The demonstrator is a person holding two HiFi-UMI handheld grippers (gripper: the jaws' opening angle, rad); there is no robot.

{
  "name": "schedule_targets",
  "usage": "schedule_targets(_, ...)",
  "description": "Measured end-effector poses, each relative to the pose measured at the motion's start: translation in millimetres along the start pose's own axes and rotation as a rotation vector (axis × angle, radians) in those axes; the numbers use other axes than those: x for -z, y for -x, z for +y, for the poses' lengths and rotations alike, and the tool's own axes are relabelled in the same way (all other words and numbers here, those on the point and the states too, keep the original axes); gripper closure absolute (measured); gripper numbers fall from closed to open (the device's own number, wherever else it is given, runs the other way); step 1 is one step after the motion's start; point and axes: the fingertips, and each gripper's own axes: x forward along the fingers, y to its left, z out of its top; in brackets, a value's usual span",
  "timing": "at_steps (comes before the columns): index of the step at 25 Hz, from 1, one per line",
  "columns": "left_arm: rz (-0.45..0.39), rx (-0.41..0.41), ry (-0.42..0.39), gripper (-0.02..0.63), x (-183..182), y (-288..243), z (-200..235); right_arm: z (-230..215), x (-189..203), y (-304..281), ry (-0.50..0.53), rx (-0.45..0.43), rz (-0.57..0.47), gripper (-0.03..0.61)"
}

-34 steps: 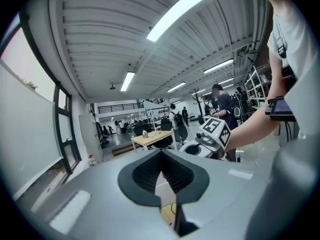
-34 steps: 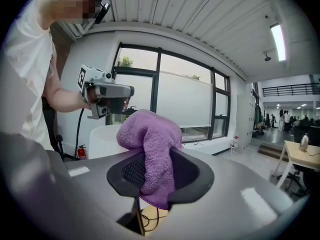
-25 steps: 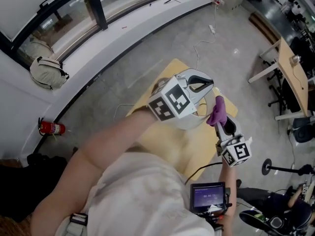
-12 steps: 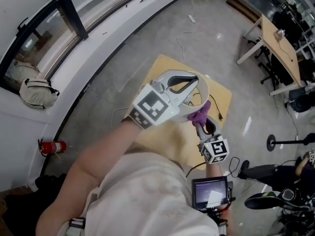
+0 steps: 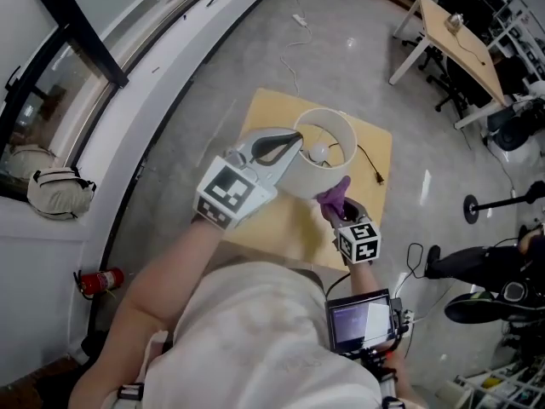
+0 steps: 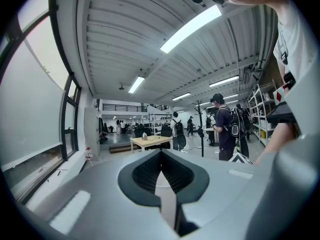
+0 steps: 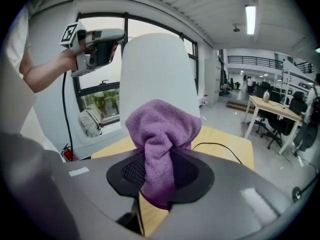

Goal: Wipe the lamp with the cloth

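No readable text or numbers, small screen (image 5: pixel 358 324) too blurred (its lines illegible)

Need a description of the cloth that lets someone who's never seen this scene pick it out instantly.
Find the light wooden table on the grey floor; a white lamp with a drum shade stands on it. Right beside the shade, on the person's side, the right hand-held gripper pinches a bunched cloth. It is the only purple, fuzzy thing there.

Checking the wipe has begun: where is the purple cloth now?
Right of centre in the head view, the purple cloth is pinched in the right gripper, close beside the white lamp shade, above the table.
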Motion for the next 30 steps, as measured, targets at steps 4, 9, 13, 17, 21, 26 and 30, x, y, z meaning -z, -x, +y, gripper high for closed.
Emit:
schedule_targets(4,0.005,0.015,0.016,0.612,12,9,-2,-15,-32,39,-0.087,0.098,-0.138,0.459)
schedule_targets(9,0.008,0.035,0.024,0.612,23,13,-12,-1,-118,95,0.018,0.136,-0.39,0.459)
schedule_targets(13,0.013,0.054,0.032,0.612,31,16,-20,30,-163,106,0.16,0.125,-0.465,0.459)
schedule_targets(17,0.011,0.058,0.031,0.612,31,21,-27,40,-149,76,0.245,0.154,-0.381,0.458)
schedule_targets(21,0.018,0.049,0.035,0.612,33,21,-33,37,-119,54,0.263,0.203,-0.281,0.459)
schedule_targets(26,0.018,0.029,0.045,0.612,24,12,-46,40,-60,22,0.244,0.111,-0.108,0.459)
schedule_targets(30,0.027,0.03,0.053,0.612,20,1,-65,35,-26,13,0.259,0.055,-0.022,0.459)
